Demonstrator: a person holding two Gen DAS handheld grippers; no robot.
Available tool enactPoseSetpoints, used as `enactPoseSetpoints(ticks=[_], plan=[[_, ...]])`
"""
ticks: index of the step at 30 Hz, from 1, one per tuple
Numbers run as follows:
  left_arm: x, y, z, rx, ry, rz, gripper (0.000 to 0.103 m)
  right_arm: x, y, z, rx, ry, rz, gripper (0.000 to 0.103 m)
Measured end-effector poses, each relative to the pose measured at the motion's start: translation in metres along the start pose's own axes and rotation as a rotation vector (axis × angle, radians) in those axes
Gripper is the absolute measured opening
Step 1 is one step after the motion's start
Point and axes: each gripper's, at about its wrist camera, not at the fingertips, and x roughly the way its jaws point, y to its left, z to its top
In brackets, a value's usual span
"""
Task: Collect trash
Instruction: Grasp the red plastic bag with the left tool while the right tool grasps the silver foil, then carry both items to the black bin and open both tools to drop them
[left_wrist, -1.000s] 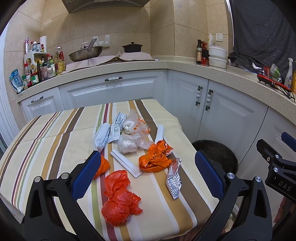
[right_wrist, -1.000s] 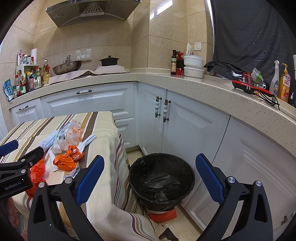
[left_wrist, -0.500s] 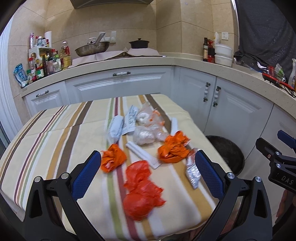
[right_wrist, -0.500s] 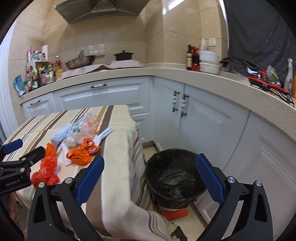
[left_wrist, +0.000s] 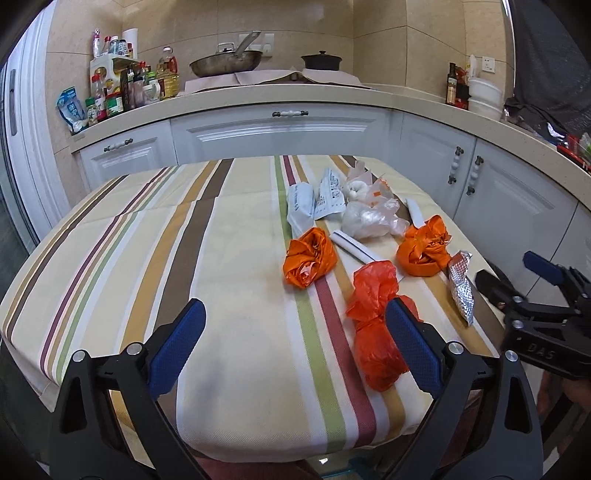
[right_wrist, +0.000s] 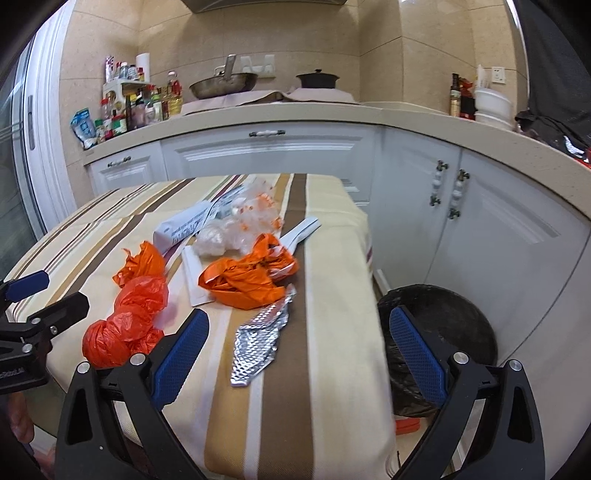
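Trash lies on the striped tablecloth: a red plastic bag at the near edge, two crumpled orange bags, a silver foil wrapper, a clear plastic bag, white paper wrappers and white paper sleeves. My left gripper is open and empty over the near table edge, left of the red bag. My right gripper is open and empty over the table's right edge, near the foil wrapper.
A black-lined trash bin stands on the floor right of the table, before white cabinets. The counter behind holds bottles, a wok and a pot. The right gripper also shows at the right in the left wrist view.
Both grippers have swung left, toward the table. The trash bin has left the left wrist view, and the right wrist view now faces the trash pile. Both grippers stay open.
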Motion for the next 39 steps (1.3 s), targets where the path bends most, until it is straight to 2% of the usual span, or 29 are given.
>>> enactPoseSetpoints(ticks=[2, 3, 5, 7, 10, 12, 18, 25, 31, 39], plan=[[-0.001, 0.001, -0.001, -0.005, -0.003, -0.01, 0.095, 0.006, 0.003, -0.003, -0.003, 0.017, 0.013, 0.09], [-0.002, 0.001, -0.002, -0.007, -0.005, -0.016, 0.095, 0.008, 0.004, -0.004, -0.007, 0.026, 0.021, 0.077], [-0.001, 0.0, -0.001, -0.01, -0.009, -0.028, 0.095, 0.016, 0.006, -0.006, -0.016, 0.054, 0.037, 0.059], [-0.001, -0.004, 0.0, -0.01, -0.012, -0.041, 0.093, 0.02, 0.006, -0.01, -0.015, 0.075, 0.049, 0.058], [-0.001, -0.012, -0.001, -0.001, -0.017, -0.054, 0.085, 0.023, 0.005, -0.014, -0.019, 0.082, 0.055, 0.053], [0.001, -0.017, -0.003, 0.006, -0.014, -0.059, 0.085, 0.025, 0.004, -0.016, -0.015, 0.09, 0.064, 0.046], [0.009, -0.031, -0.01, 0.027, 0.009, -0.074, 0.083, 0.022, -0.004, -0.018, 0.004, 0.086, 0.066, 0.035], [0.013, -0.04, -0.017, 0.053, 0.004, -0.08, 0.063, 0.02, -0.008, -0.02, 0.007, 0.082, 0.069, 0.032], [0.021, -0.045, -0.021, 0.075, 0.022, -0.107, 0.039, 0.02, -0.008, -0.02, 0.009, 0.082, 0.069, 0.031], [0.018, -0.038, -0.02, 0.055, 0.01, -0.103, 0.037, 0.015, -0.011, -0.02, 0.013, 0.073, 0.058, 0.031]])
